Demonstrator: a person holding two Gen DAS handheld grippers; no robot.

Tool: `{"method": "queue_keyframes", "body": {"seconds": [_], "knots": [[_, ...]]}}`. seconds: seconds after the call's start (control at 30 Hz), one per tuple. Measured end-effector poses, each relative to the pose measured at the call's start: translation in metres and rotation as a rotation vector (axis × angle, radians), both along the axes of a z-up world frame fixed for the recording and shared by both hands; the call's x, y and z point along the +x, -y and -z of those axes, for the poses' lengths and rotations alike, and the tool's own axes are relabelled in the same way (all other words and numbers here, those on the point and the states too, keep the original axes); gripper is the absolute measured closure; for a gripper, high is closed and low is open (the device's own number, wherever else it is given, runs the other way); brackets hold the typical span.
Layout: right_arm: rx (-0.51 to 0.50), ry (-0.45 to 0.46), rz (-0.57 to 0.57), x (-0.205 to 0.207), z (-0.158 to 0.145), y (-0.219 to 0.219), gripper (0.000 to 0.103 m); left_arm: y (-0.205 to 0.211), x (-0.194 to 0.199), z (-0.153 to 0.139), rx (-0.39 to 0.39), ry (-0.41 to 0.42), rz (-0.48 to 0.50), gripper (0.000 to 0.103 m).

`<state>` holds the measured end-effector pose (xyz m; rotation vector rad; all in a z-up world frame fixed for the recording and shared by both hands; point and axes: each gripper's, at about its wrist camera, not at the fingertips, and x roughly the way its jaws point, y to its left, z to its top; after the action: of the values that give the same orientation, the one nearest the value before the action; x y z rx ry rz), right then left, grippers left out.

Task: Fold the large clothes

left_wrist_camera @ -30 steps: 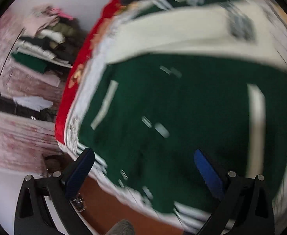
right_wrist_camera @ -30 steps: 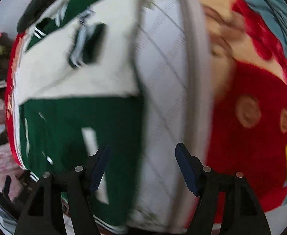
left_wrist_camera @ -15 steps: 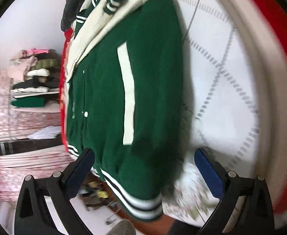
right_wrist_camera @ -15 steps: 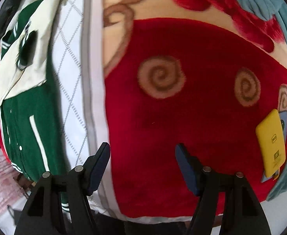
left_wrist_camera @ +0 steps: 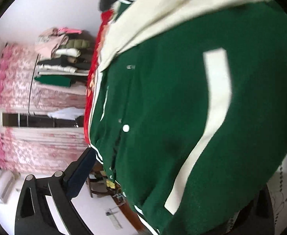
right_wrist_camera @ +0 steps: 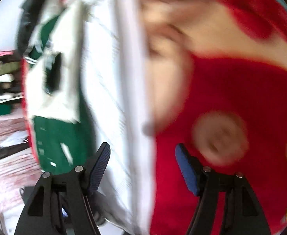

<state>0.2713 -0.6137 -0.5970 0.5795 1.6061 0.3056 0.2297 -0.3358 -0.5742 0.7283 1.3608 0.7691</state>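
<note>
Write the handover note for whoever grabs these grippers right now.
Left gripper: fingers spread, the right one hidden behind the green jacket; a grasp cannot be confirmed.
Right gripper: open, empty, over the white quilt beside the red blanket.
The jacket lies on the quilt, a cream sleeve folded across its chest.
Left to do: fold the body and stack it.

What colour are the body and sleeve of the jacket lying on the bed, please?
The jacket has a dark green body and a cream sleeve, clearest in the left wrist view.
</note>
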Motion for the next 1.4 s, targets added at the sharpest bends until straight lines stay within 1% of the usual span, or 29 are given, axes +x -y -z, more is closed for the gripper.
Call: {"method": "queue_keyframes", "body": {"seconds": [0.03, 0.07, 0.1, 0.13, 0.17, 0.2, 0.27, 0.3, 0.37, 0.4, 0.5, 0.53, 0.57, 0.6, 0.63, 0.67, 0.7, 0.77, 0.83, 0.9, 1.03, 1.07, 1.13, 1.2, 1.27, 1.3, 1.33, 1.4], "knots": [[0.063, 0.025, 0.004, 0.015, 0.003, -0.007, 0.032, 0.001, -0.001, -0.004, -0.006, 0.01, -0.011, 0.002], [0.125, 0.042, 0.009, 0.03, 0.009, -0.015, 0.032, 0.0, -0.001, -0.008, -0.016, 0.019, -0.019, 0.011], [0.187, 0.05, 0.014, 0.044, 0.015, -0.023, 0.032, -0.001, -0.001, -0.011, -0.033, 0.033, -0.026, 0.025], [0.235, 0.053, 0.019, 0.057, 0.022, -0.031, 0.032, -0.001, -0.001, -0.014, -0.047, 0.042, -0.028, 0.034], [0.274, 0.051, 0.024, 0.068, 0.029, -0.039, 0.032, 0.001, 0.001, -0.017, -0.062, 0.05, -0.026, 0.055], [0.32, 0.044, 0.026, 0.079, 0.037, -0.048, 0.031, 0.002, 0.001, -0.021, -0.085, 0.062, -0.023, 0.073], [0.373, 0.032, 0.026, 0.094, 0.049, -0.061, 0.028, 0.004, 0.003, -0.023, -0.1, 0.077, -0.022, 0.085], [0.407, 0.029, 0.025, 0.1, 0.054, -0.071, 0.028, 0.003, 0.005, -0.024, -0.1, 0.08, -0.017, 0.088], [0.461, 0.01, 0.015, 0.111, 0.062, -0.091, 0.028, 0.002, 0.007, -0.025, -0.116, 0.079, -0.029, 0.088], [0.466, 0.009, 0.01, 0.114, 0.065, -0.1, 0.028, 0.001, 0.009, -0.025, -0.124, 0.077, -0.036, 0.088], [0.455, -0.007, -0.028, 0.125, 0.071, -0.132, 0.027, -0.008, 0.013, -0.029, -0.155, 0.084, -0.053, 0.089], [0.435, -0.015, -0.036, 0.128, 0.073, -0.144, 0.027, -0.011, 0.015, -0.031, -0.167, 0.089, -0.057, 0.089], [0.419, -0.016, -0.037, 0.13, 0.073, -0.155, 0.031, -0.015, 0.016, -0.033, -0.182, 0.092, -0.061, 0.09], [0.405, -0.013, -0.032, 0.132, 0.074, -0.165, 0.061, -0.02, 0.016, -0.036, -0.207, 0.097, -0.07, 0.09], [0.349, -0.022, -0.032, 0.132, 0.073, -0.174, 0.081, -0.023, 0.017, -0.039, -0.229, 0.102, -0.077, 0.09], [0.331, -0.023, -0.02, 0.132, 0.07, -0.179, 0.087, -0.029, 0.017, -0.044, -0.262, 0.109, -0.085, 0.09], [0.312, -0.016, -0.004, 0.131, 0.063, -0.183, 0.089, -0.034, 0.017, -0.05, -0.295, 0.117, -0.092, 0.091], [0.299, -0.008, 0.013, 0.126, 0.044, -0.185, 0.09, -0.046, 0.015, -0.064, -0.357, 0.134, -0.092, 0.091], [0.279, 0.016, 0.019, 0.129, 0.008, -0.188, 0.09, -0.064, 0.013, -0.081, -0.431, 0.159, -0.092, 0.091], [0.25, 0.049, 0.011, 0.13, -0.025, -0.201, 0.091, -0.087, 0.01, -0.101, -0.5, 0.174, -0.067, 0.091], [0.133, 0.112, -0.035, 0.133, -0.095, -0.257, 0.091, -0.149, 0.007, -0.135, -0.657, 0.197, -0.056, 0.091], [0.099, 0.123, -0.046, 0.135, -0.11, -0.279, 0.091, -0.172, 0.007, -0.144, -0.706, 0.207, -0.065, 0.091], [0.033, 0.143, -0.071, 0.142, -0.132, -0.32, 0.091, -0.201, 0.009, -0.153, -0.754, 0.211, -0.068, 0.091], [-0.039, 0.149, -0.096, 0.151, -0.146, -0.37, 0.091, -0.245, 0.011, -0.161, -0.816, 0.232, -0.098, 0.09], [-0.089, 0.141, -0.113, 0.157, -0.151, -0.4, 0.091, -0.286, 0.013, -0.161, -0.853, 0.245, -0.135, 0.088], [-0.122, 0.139, -0.129, 0.163, -0.152, -0.425, 0.091, -0.309, 0.014, -0.159, -0.877, 0.254, -0.155, 0.087], [-0.153, 0.133, -0.142, 0.17, -0.15, -0.45, 0.091, -0.332, 0.015, -0.151, -0.898, 0.252, -0.182, 0.087], [-0.203, 0.116, -0.181, 0.18, -0.139, -0.498, 0.091, -0.368, 0.015, -0.133, -0.935, 0.247, -0.23, 0.083]]}}
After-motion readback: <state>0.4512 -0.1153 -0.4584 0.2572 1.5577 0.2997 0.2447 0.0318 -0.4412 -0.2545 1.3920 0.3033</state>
